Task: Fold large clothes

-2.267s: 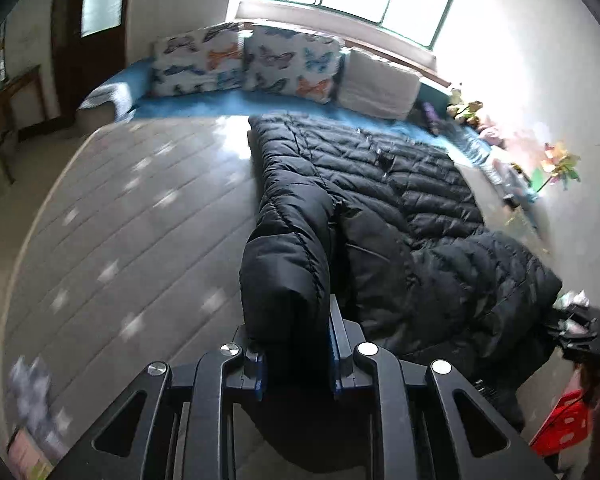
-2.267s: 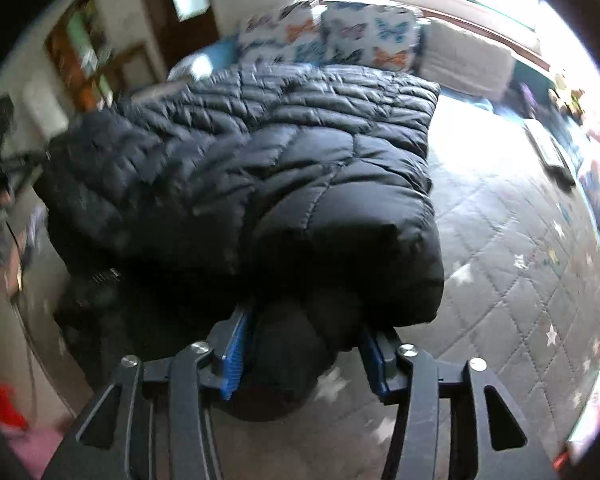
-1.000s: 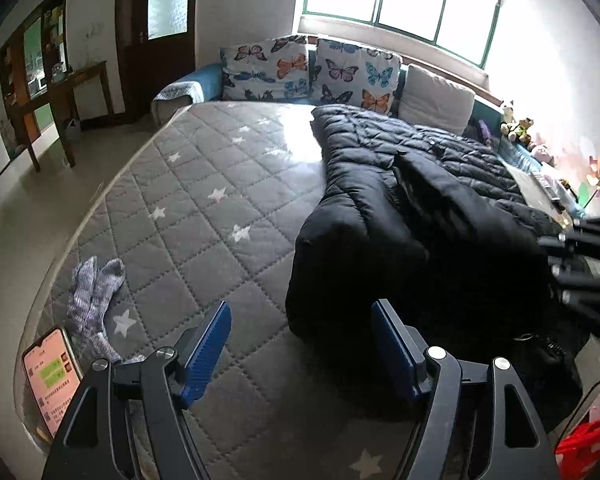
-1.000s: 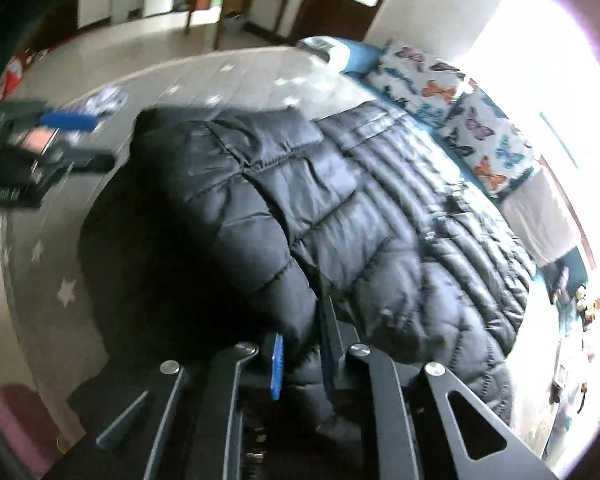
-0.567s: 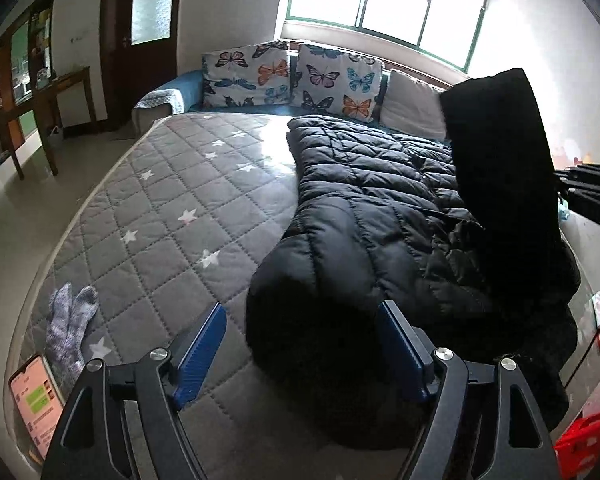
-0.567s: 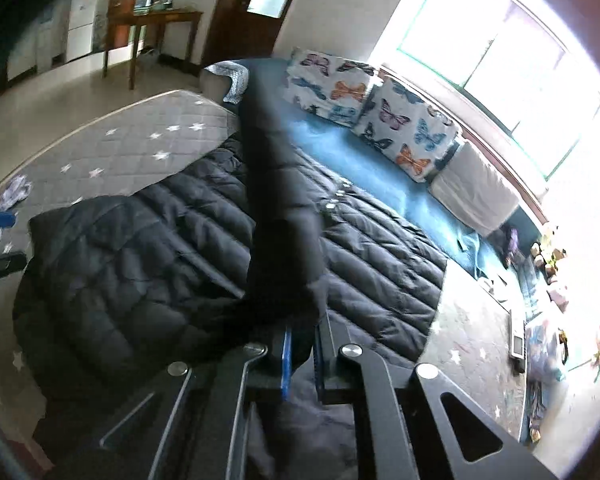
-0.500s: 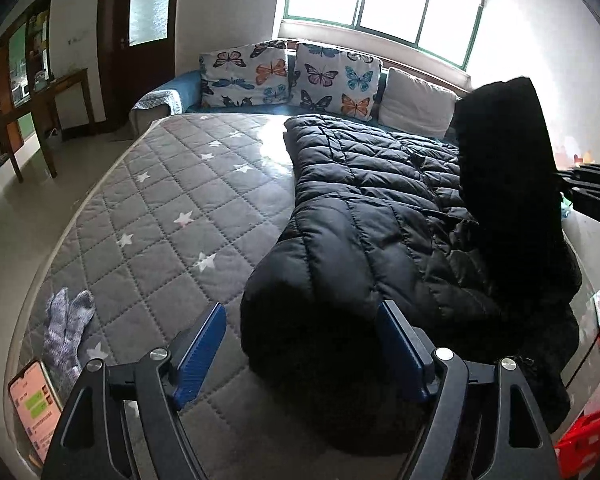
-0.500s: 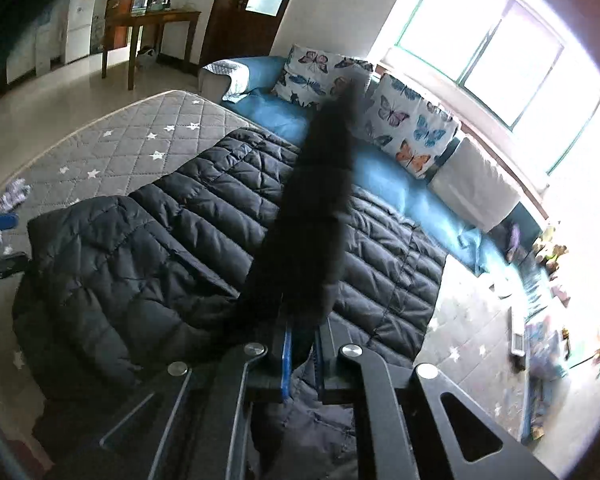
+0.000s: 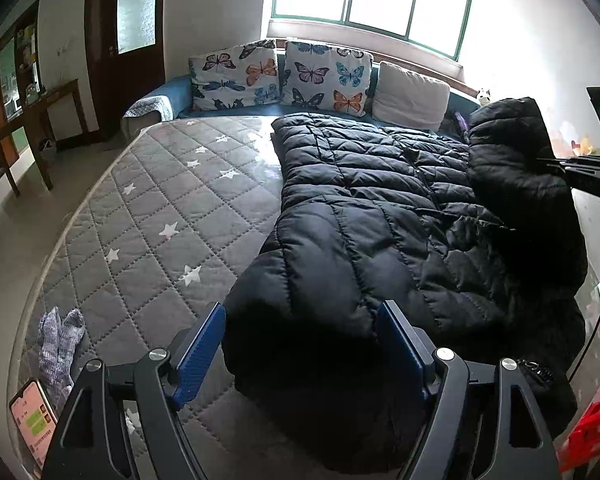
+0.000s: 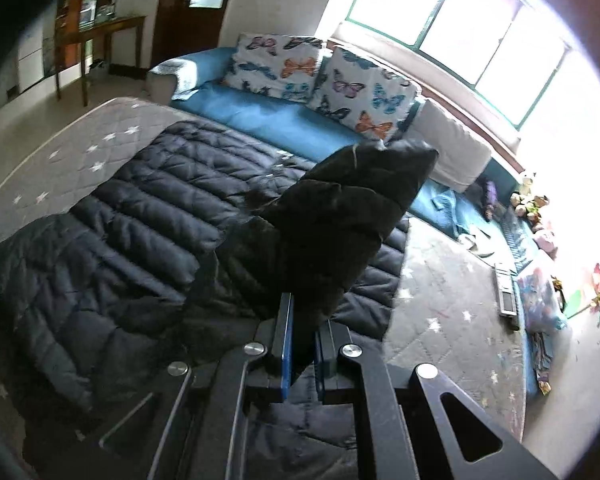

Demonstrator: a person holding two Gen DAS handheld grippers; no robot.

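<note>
My puffy, quilted black jacket [image 9: 380, 216] lies on the star-stitched mattress [image 9: 160, 208]; my left tool [image 9: 300, 344] gapes wide at its near hem, gripping nothing. My right tool [image 10: 302, 344] is clamped on a dark fold raised toward 12 o'clock, which has swung out broader than half a second ago. Only the left view shows the phone [image 9: 32, 420] and socks [image 9: 58, 336] at 8 o'clock.

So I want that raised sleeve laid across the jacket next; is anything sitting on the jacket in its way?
Nothing visible: the right tool holds the sleeve over the jacket, whose top looks bare.
</note>
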